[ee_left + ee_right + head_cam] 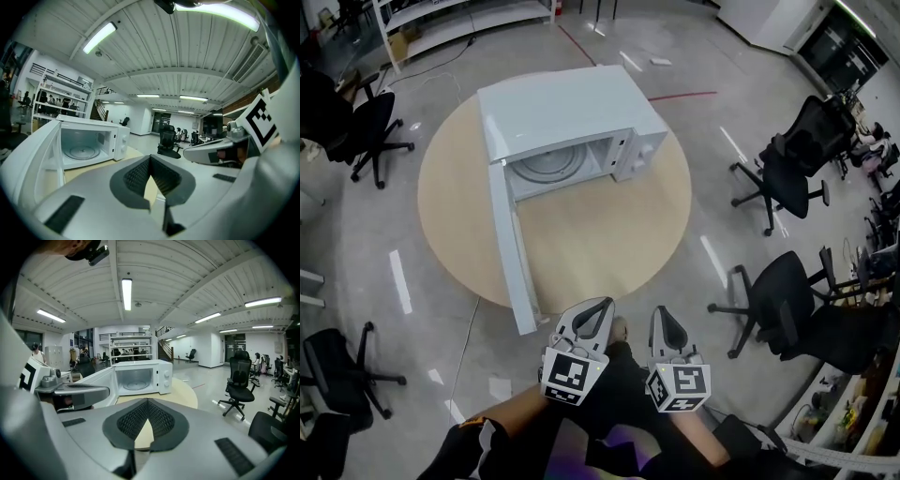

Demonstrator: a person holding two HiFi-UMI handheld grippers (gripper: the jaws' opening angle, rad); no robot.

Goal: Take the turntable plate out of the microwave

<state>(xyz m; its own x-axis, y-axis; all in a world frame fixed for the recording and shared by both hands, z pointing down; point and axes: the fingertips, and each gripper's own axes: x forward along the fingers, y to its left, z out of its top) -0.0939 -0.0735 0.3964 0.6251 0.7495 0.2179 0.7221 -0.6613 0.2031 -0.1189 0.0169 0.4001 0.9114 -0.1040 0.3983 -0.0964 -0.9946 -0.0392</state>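
A white microwave (572, 103) stands on a round wooden table (600, 244), its door (511, 248) swung wide open toward me. The glass turntable plate (548, 164) lies flat on the floor of its cavity. It also shows as the plate (82, 152) in the left gripper view and the plate (136, 386) in the right gripper view. Both grippers hang short of the table's near edge, well away from the microwave. My left gripper (602, 306) is shut and holds nothing. My right gripper (662, 315), beside it, is also shut and holds nothing. Both point toward the microwave (140, 363).
The open door (28, 159) juts out past the table's edge at the left. Black office chairs (787, 173) stand on the floor to the right, and another chair (370, 131) at the left. White shelving (459, 19) stands at the back.
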